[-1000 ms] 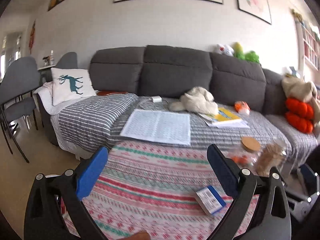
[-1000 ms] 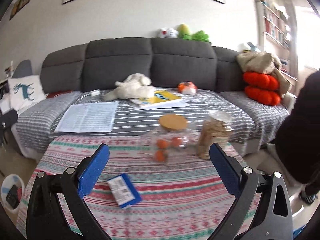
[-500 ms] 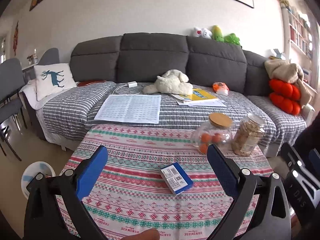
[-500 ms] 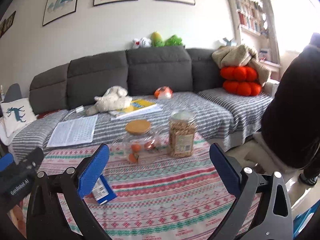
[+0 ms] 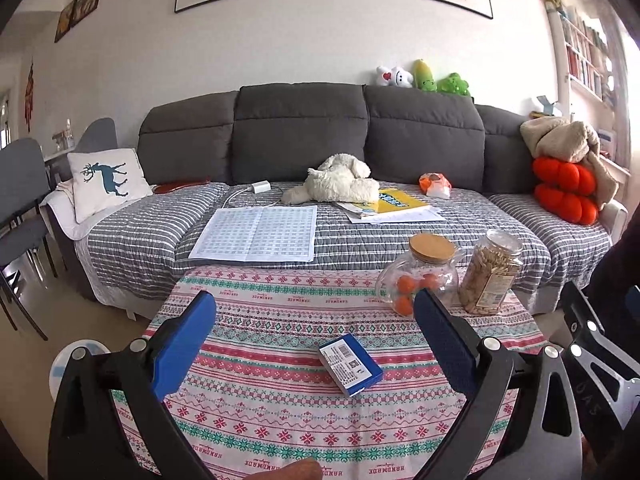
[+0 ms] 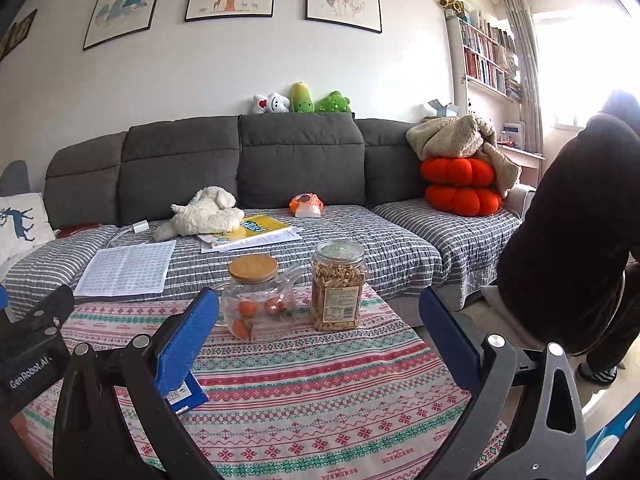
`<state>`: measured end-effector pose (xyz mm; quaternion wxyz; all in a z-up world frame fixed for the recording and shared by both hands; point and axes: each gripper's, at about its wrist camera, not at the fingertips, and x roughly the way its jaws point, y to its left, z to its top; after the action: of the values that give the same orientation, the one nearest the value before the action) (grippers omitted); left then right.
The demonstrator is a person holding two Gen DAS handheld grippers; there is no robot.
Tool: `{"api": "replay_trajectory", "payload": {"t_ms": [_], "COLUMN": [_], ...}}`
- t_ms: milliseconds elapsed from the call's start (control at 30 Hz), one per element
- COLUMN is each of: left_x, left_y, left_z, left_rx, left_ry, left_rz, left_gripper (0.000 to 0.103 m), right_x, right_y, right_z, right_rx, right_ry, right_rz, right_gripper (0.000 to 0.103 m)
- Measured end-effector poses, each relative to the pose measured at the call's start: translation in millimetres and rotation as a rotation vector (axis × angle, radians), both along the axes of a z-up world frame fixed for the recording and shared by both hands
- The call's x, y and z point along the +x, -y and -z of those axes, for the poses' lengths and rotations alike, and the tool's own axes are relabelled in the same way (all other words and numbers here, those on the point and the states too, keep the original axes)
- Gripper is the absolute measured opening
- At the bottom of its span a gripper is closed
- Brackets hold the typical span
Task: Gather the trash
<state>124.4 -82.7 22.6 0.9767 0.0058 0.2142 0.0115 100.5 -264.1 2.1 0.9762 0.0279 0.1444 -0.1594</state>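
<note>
Both grippers spread and empty above the patterned bench; small blue box lying flat ahead.

Left gripper (image 5: 314, 332) released, nothing between pads; blue box (image 5: 350, 364) lying on bench (image 5: 256, 420) just beyond and slightly right of its midline. Right gripper (image 6: 320, 328) likewise spread, holding nothing; same box half hidden behind its left finger. Compared with a second ago: left view swung from bench edge and sofa to square over bench, box brought from lower right to near centre; right view turned rightward, toward glass jar (image 6: 256, 300) and snack jar (image 6: 338, 286). Judged: left side now lined up on box, the likeliest trash; no bin identifiable in view.
</note>
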Motion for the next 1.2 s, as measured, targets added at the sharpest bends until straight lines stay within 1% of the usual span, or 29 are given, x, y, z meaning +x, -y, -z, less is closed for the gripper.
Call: {"api": "replay_trajectory", "payload": {"t_ms": [333,1200], "left_x": [-4.2,-5.6], "left_y": [-4.1,-0.6], "left_z": [-4.2,-3.0], "left_rx": [-0.007,0.011], "left_ry": [0.012,0.014], "left_rz": [-0.004,-0.003], "left_gripper": [0.096,0.096], "right_x": [-1.0,0.4], "right_y": [-3.0,-6.4], "right_z": [-1.1,-5.7], "right_rx": [0.000,0.013], "right_ry": [0.003,0.007], "right_rz": [-0.007,-0.017], "right_gripper": [0.096,0.096]}}
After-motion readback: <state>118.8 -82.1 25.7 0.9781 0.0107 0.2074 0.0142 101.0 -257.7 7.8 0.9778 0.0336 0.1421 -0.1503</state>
